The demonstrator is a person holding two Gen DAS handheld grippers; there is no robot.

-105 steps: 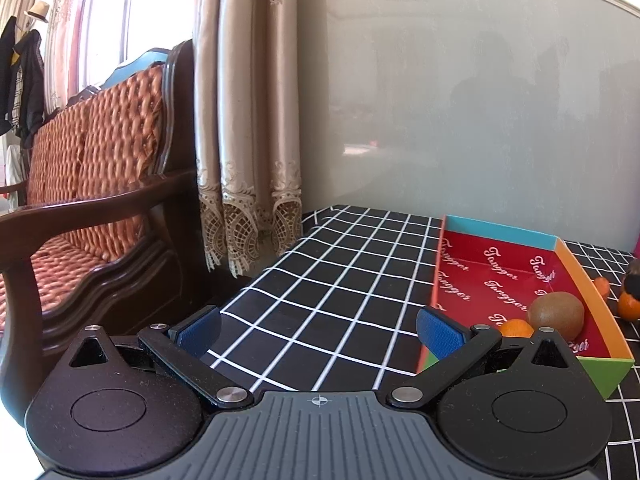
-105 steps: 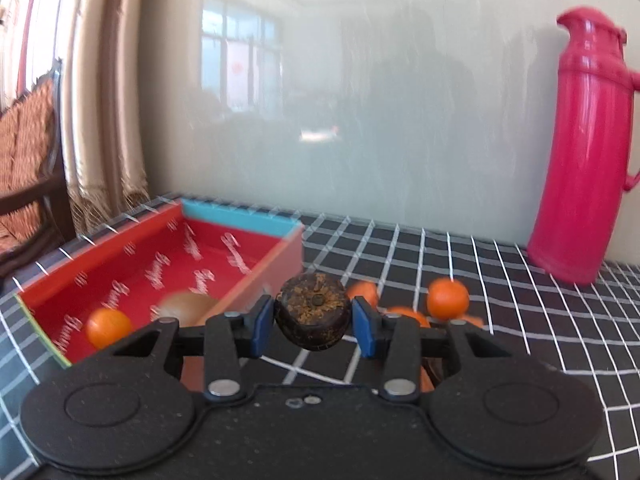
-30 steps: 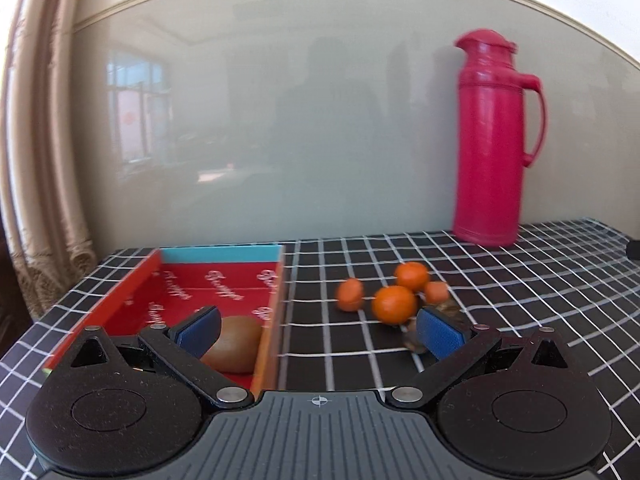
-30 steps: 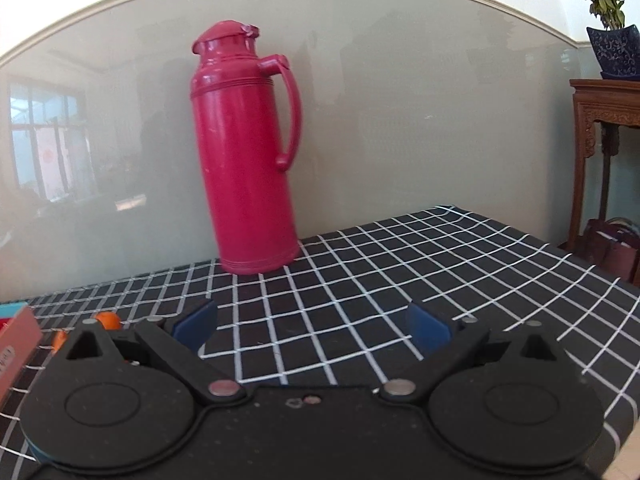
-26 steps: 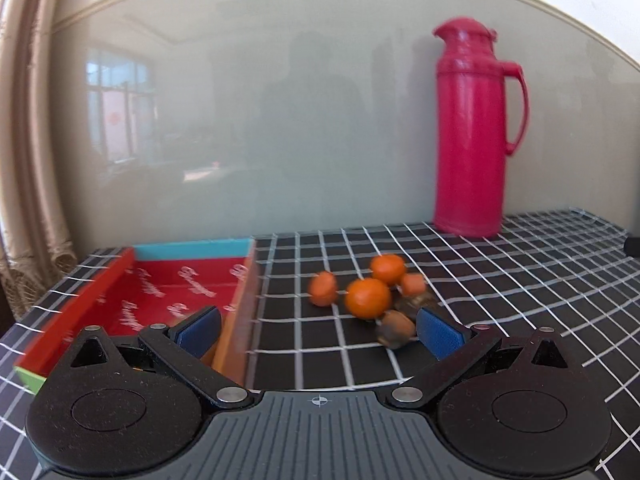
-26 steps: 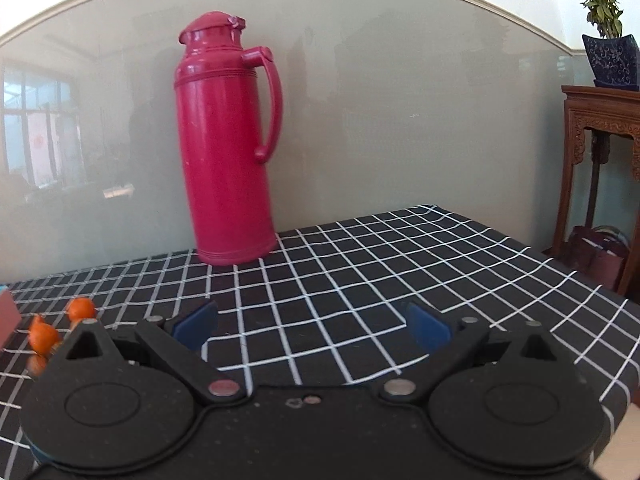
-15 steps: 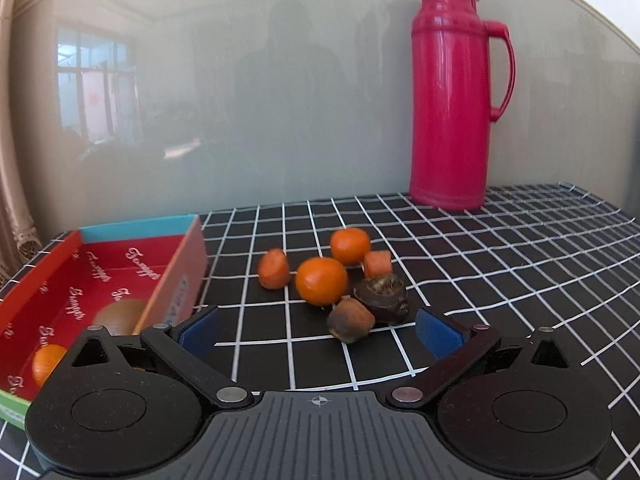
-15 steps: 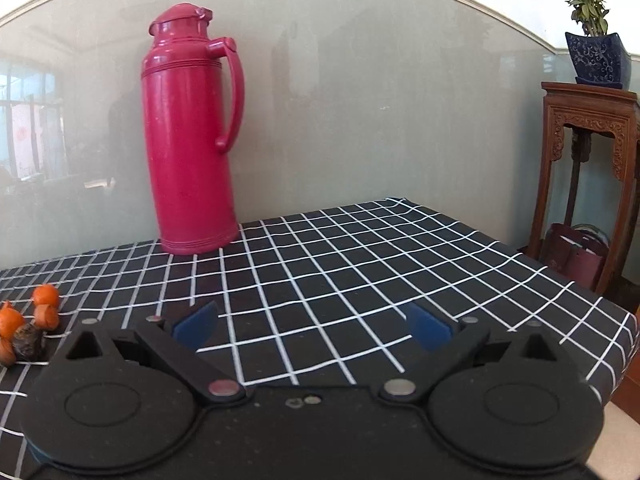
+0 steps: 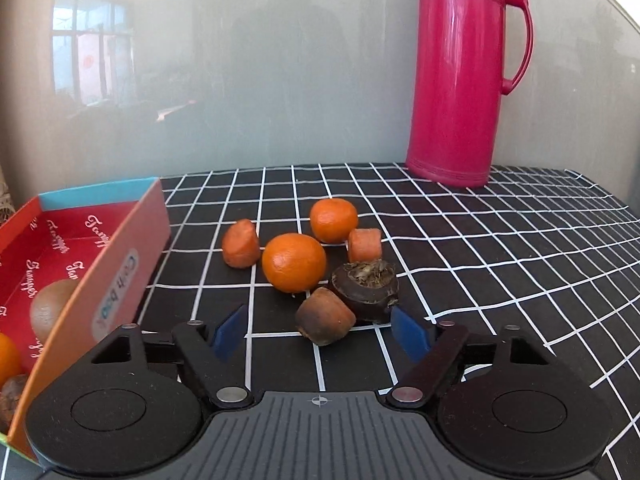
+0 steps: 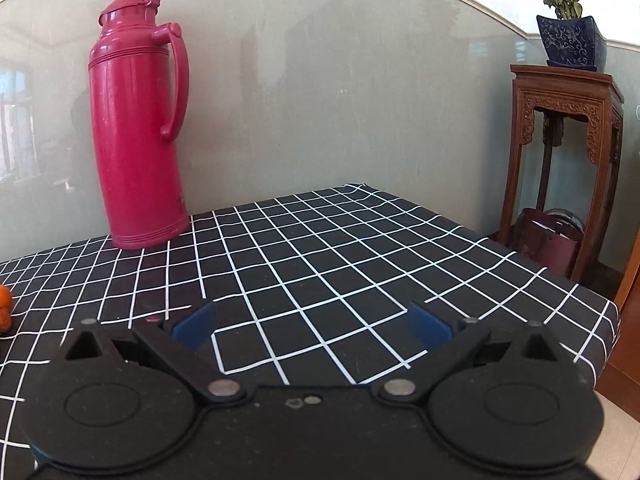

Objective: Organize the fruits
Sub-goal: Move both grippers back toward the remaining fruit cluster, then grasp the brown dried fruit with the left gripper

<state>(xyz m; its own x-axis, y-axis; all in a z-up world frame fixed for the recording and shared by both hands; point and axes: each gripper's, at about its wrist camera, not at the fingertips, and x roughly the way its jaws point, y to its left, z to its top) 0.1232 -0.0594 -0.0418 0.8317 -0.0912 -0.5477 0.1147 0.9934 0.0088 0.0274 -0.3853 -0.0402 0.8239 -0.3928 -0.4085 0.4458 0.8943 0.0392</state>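
In the left wrist view my left gripper [image 9: 322, 332] is open, its blue pads on either side of a brown carrot piece [image 9: 324, 316] on the checked cloth. Just behind lie a dark water chestnut [image 9: 366, 292], two tangerines [image 9: 294, 262] [image 9: 334, 220] and two orange carrot chunks [image 9: 241, 243] [image 9: 364, 245]. The red box [image 9: 120, 280] at the left holds a kiwi [image 9: 50, 312], a tangerine [image 9: 8, 354] and a dark fruit [image 9: 10, 398]. My right gripper [image 10: 312, 326] is open and empty above bare cloth, far right of the fruits.
A tall red thermos [image 9: 460, 76] stands at the back against the wall; it also shows in the right wrist view [image 10: 136, 128]. The table's right edge [image 10: 592, 300] drops off beside a wooden stand [image 10: 568, 152] with a potted plant [image 10: 570, 36].
My left gripper has swung right from the box and come close to the fruit pile. My right gripper has let go of the dark fruit and turned away to the right.
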